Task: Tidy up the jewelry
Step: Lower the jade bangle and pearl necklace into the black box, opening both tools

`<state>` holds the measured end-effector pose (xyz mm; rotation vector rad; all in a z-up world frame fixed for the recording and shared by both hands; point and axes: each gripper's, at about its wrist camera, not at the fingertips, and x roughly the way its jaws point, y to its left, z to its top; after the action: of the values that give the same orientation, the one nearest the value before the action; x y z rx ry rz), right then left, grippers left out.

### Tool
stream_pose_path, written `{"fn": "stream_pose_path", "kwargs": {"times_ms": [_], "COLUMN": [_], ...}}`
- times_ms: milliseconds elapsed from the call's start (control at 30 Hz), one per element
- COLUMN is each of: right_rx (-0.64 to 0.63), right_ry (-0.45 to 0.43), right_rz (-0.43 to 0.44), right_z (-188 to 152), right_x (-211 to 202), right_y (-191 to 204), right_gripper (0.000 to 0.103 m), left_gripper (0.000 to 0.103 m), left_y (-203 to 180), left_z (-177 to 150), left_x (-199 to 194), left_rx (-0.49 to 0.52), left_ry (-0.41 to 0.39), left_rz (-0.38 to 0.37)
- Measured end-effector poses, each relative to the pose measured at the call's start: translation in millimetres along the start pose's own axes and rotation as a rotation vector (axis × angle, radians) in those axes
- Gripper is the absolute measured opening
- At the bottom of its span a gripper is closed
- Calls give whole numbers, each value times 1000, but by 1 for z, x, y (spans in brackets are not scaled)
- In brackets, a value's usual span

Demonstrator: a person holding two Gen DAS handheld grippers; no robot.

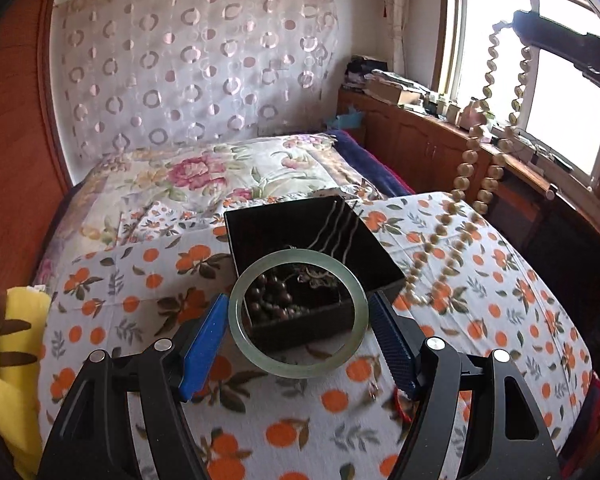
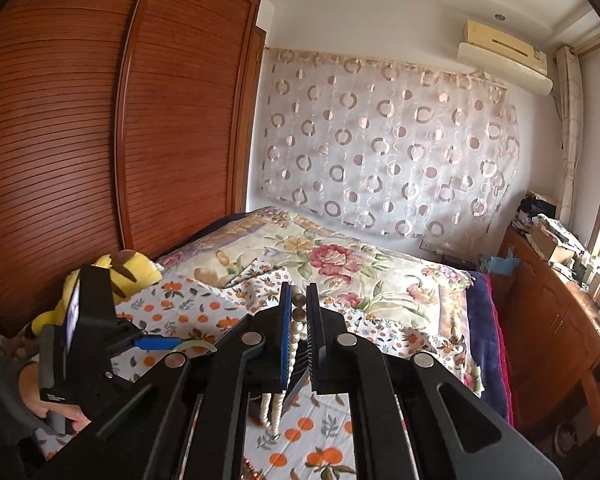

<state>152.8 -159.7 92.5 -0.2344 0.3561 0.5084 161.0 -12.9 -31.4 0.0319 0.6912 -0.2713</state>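
Orange-print bedsheet | left gripper clasps bangle; right gripper pinches beads

Bed with orange-print sheet: black jewelry box mid-bed, yellow plush toy at left edge.

The lower beads of the necklace smeared into blur where they swung beside the box. The bangle covered part of the box's near wall and the dark beads inside, whose kind was hard to make out. In the right wrist view the right gripper hid most of the necklace, and the bangle showed only as a sliver. The plush toy was cut off at the left edge.
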Motion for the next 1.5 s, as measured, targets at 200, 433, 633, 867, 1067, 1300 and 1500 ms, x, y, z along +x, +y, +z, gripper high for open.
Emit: {"fn": "stream_pose_path", "kwargs": {"times_ms": [200,433,633,867,1067,1300,1500], "right_rx": [8,25,24,35,11,4,4], "right_ry": [-4,-14,-15,-14,-16,2,35], "right_rz": [-5,-6,-2,18,22,27,37], "right_z": [10,15,14,18,26,28,20], "right_x": [8,14,14,22,33,47,62], "right_y": [-6,-13,-13,-10,1,9,17], "right_gripper": [8,8,8,8,8,8,8], "left_gripper": [69,69,69,69,69,70,70], "left_y": [5,4,2,5,12,23,28], "left_z": [10,19,23,25,20,9,-8], "left_x": [20,39,51,44,32,14,-5], "left_rx": [-14,-6,-4,-8,-15,-25,-39], "left_ry": [22,34,47,25,22,19,9], "left_rz": [-12,7,31,38,51,56,52]}}
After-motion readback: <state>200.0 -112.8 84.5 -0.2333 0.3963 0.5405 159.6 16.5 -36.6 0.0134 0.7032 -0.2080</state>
